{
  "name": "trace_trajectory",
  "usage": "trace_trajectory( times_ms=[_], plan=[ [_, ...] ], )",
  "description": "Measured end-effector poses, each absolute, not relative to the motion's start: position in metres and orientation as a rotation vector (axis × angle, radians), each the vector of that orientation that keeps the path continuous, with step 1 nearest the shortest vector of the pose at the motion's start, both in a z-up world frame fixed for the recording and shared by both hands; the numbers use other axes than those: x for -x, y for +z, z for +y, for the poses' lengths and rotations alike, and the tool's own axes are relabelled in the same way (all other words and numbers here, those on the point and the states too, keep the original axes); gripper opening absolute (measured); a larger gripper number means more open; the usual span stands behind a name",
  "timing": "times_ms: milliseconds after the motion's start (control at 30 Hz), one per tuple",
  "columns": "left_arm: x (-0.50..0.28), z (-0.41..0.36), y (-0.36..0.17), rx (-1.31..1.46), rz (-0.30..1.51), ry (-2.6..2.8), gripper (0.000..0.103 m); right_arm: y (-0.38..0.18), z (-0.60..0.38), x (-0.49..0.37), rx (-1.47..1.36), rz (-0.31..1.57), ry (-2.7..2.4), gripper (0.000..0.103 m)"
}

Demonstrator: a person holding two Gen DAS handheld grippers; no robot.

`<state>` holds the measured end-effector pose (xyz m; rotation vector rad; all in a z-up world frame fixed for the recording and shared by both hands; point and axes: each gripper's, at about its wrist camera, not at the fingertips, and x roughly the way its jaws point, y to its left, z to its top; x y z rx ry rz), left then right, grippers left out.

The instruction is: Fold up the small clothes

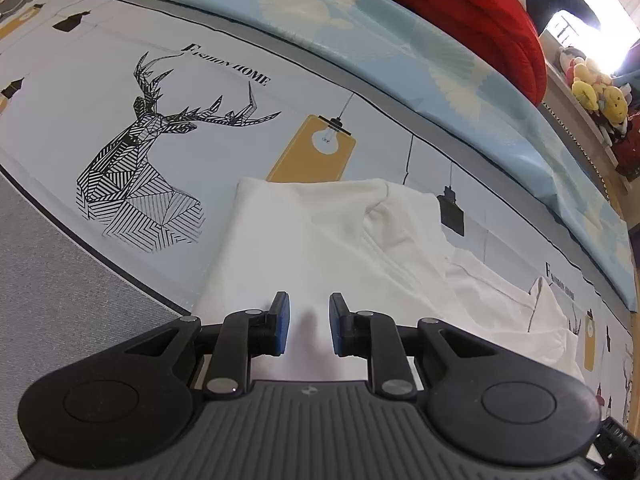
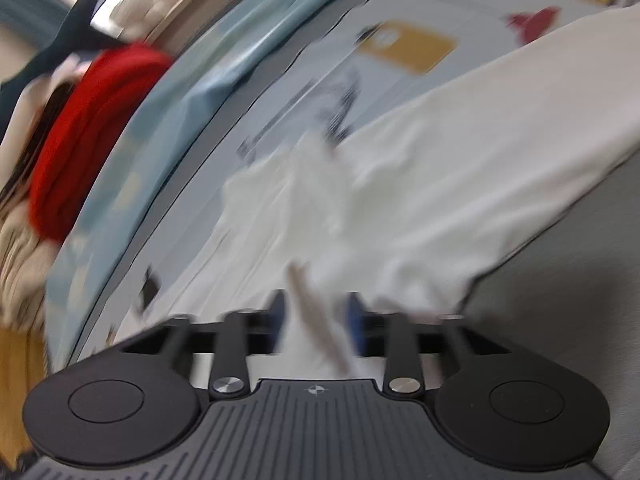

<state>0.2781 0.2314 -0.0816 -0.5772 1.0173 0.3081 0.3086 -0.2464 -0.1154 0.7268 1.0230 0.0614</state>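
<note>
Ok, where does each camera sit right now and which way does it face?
Left wrist: on the left tool, looking down along its fingers at the white garment on the printed mat; only the tool's own fingers show.
Right wrist: on the right tool, blurred, angled down over the same garment; only its fingers show.
Shared: garment, mat, light blue bedding, red bundle.

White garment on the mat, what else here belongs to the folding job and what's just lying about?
Job: white garment, left gripper, right gripper.
Lying about: red bedding, blue sheet, plush toys, printed mat underneath.
</note>
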Motion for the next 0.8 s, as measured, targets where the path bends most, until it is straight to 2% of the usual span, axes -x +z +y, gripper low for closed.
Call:
trace_trajectory(
  times_ms=[133,167,200,233,367,467,667,767,800],
  plan=[
    [-0.276,0.238,-0.083,0.59,1.012,0.339,0.023,-0.121,-0.216,-0.313,-0.555,1.106,0.066,0.048],
    [-0.275,0.241,-0.082,0.592,1.007,0.352,0.023,-0.122,-0.211,-0.312,-0.518,1.109,0.069,0.03],
    [-0.275,0.244,-0.081,0.593,0.999,0.367,0.023,-0.121,-0.207,-0.312,-0.478,1.105,0.068,0.007],
    [-0.273,0.247,-0.08,0.595,0.992,0.384,0.023,-0.117,-0.206,-0.311,-0.456,1.081,0.071,0.003],
    [-0.273,0.25,-0.078,0.594,0.985,0.385,0.023,-0.081,-0.218,-0.297,-0.481,0.871,0.091,0.002],
    [-0.274,0.245,-0.077,0.585,0.986,0.357,0.023,-0.062,-0.221,-0.289,-0.386,0.737,0.027,0.001],
    [-0.276,0.233,-0.075,0.573,0.986,0.296,0.023,-0.084,-0.245,-0.295,-0.427,0.835,-0.128,0.001],
    [-0.277,0.231,-0.074,0.562,0.984,0.287,0.023,-0.077,-0.242,-0.289,-0.43,0.773,-0.096,0.001],
    [-0.277,0.232,-0.075,0.564,0.985,0.291,0.027,-0.073,-0.241,-0.289,-0.427,0.743,-0.079,0.001]
  ],
)
